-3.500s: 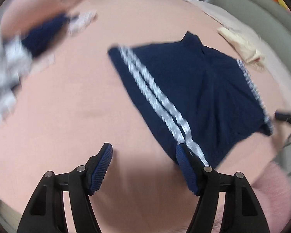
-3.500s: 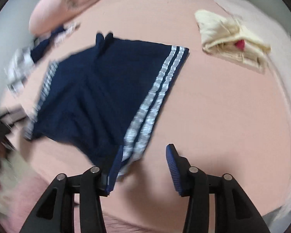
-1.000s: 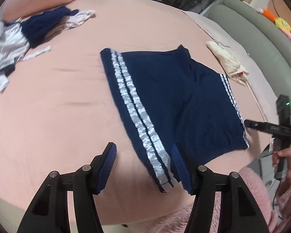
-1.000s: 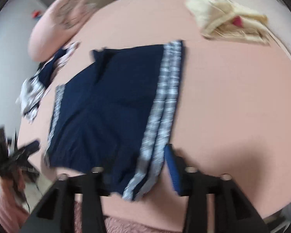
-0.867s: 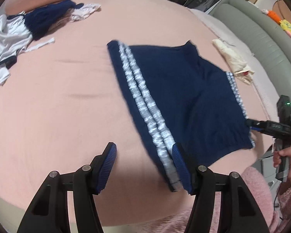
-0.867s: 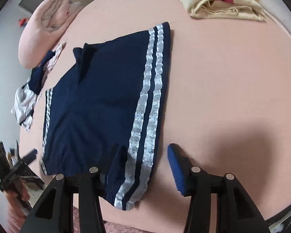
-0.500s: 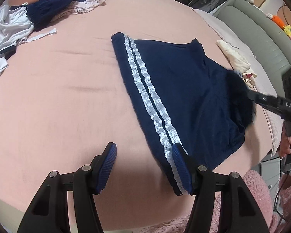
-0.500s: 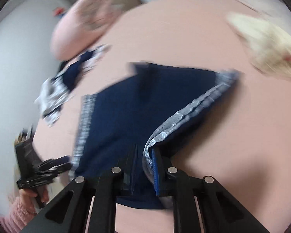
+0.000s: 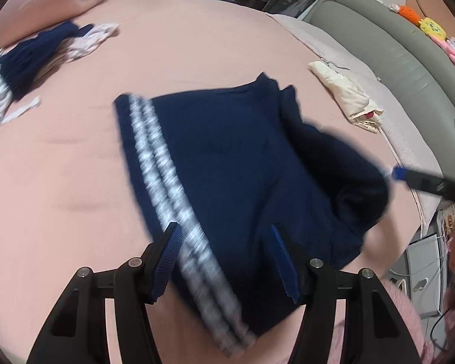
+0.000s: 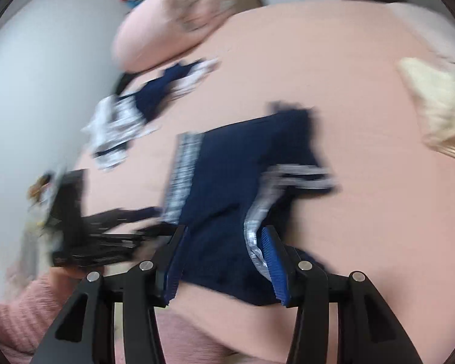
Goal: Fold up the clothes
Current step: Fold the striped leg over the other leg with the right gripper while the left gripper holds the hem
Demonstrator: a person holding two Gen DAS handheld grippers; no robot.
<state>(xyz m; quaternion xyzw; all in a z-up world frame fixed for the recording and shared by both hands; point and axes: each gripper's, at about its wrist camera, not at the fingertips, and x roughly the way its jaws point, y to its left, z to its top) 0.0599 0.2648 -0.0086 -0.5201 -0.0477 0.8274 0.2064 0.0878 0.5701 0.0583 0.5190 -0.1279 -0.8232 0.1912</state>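
Observation:
Navy shorts (image 9: pixel 227 163) with white side stripes lie on the pink bed (image 9: pixel 60 157). Their right half is folded over and bunched. My left gripper (image 9: pixel 224 261) hovers open over the near left striped edge, the cloth lying under its fingers. In the right wrist view my right gripper (image 10: pixel 224 264) has its jaws opening. The folded shorts (image 10: pixel 227 182) sit between them, the striped hem hanging loose against the right pad (image 10: pixel 273 261). The left gripper (image 10: pixel 106 230) shows blurred at the left. The right gripper's tip (image 9: pixel 399 172) reaches in from the right.
A cream garment (image 9: pixel 345 97) lies at the right on the bed. A heap of navy and white clothes (image 9: pixel 30 57) lies far left by a pink pillow (image 10: pixel 173 21). A grey padded edge (image 9: pixel 394 45) runs behind. A pink sleeve (image 10: pixel 21 312) is at the near left.
My right gripper shut on the shorts' right striped hem, lifted it and carried it left over the shorts, then its jaws parted. The left gripper shifted right over the left stripes.

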